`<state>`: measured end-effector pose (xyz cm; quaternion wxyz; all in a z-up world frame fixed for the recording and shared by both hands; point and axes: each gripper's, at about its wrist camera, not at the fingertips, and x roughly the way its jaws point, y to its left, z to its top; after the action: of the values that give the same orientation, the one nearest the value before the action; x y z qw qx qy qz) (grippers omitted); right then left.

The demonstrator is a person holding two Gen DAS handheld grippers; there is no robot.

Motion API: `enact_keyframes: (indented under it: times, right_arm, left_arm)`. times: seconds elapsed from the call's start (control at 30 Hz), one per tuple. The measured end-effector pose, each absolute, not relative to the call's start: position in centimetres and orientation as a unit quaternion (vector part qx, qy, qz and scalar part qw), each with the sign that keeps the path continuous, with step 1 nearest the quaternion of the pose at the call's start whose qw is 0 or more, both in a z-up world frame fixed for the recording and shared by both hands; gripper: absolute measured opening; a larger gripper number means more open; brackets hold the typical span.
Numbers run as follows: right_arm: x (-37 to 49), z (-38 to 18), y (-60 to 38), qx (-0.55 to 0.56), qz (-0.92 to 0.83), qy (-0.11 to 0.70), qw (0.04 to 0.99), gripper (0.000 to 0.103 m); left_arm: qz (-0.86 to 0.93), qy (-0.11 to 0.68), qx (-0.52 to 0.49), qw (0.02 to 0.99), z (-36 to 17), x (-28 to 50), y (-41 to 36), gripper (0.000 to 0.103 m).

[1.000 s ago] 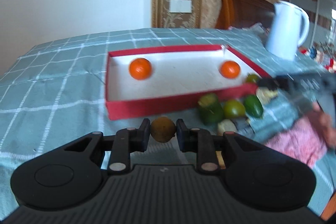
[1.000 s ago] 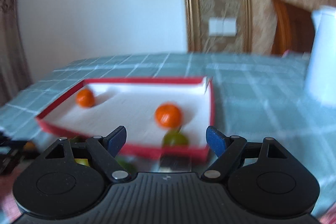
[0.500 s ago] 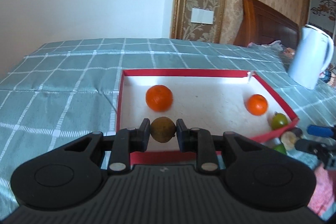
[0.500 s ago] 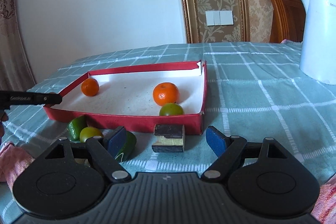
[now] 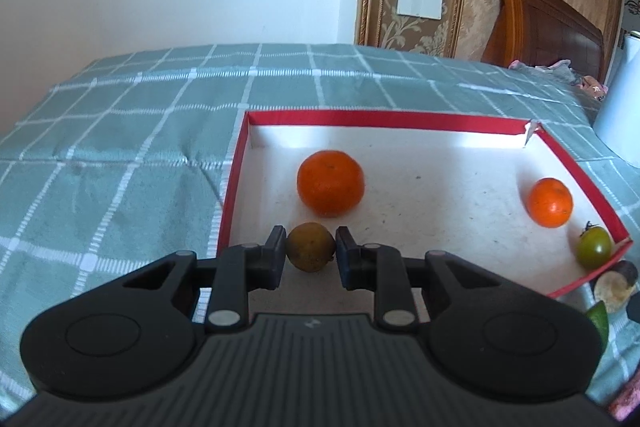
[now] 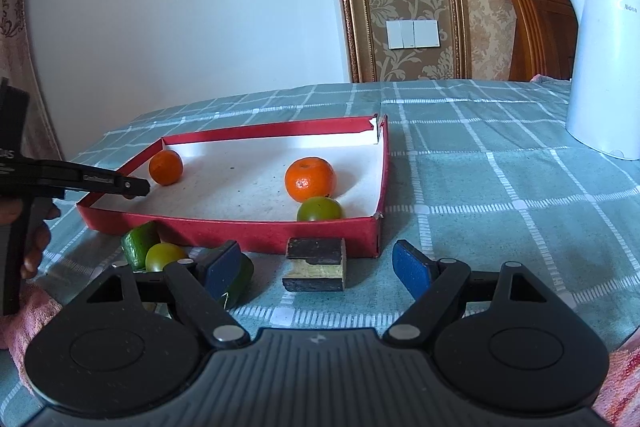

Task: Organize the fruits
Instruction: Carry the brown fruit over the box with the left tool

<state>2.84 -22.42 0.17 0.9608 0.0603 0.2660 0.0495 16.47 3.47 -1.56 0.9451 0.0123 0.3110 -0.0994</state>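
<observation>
My left gripper [image 5: 311, 254] is shut on a small brown fruit [image 5: 310, 246], held over the near left part of the red tray [image 5: 360, 118]. The tray holds two oranges [image 5: 330, 183] [image 5: 550, 202] and a green tomato [image 5: 595, 247]. My right gripper [image 6: 318, 265] is open and empty, low over the cloth in front of the tray [image 6: 256, 233]. A dark cut block [image 6: 315, 264] lies between its fingers. A green piece [image 6: 140, 243], a yellow-green tomato [image 6: 164, 255] and a dark green fruit [image 6: 240, 277] lie at its left.
A white kettle [image 6: 604, 75] stands at the right on the green checked cloth [image 6: 500, 195]. The left gripper's body [image 6: 80, 181] reaches over the tray's left corner. A pink cloth [image 6: 24, 311] lies at the near left.
My left gripper has carried the brown fruit forward from in front of the tray to over its inside. My right gripper has drawn back and lowered toward the fruits before the tray.
</observation>
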Motion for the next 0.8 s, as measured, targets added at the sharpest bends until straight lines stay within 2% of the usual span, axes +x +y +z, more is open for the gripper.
enact_keyframes:
  times: [0.5, 0.73, 0.8]
  right_arm:
    - [2.9, 0.2, -22.1, 0.06, 0.054, 0.27, 0.959, 0.083]
    - [3.1, 0.1, -22.2, 0.06, 0.053, 0.274, 0.958, 0.083]
    - [3.1, 0.0, -22.2, 0.061, 0.052, 0.275, 0.958, 0.083]
  left_arm:
    - [-0.083, 0.306, 0.042, 0.947, -1.8, 16.5, 2.4, 0.027]
    - [-0.083, 0.308, 0.049, 0.946, -1.6, 16.1, 2.1, 0.046]
    - [-0.078, 0.299, 0.054, 0.95, -1.4, 15.6, 2.1, 0.054]
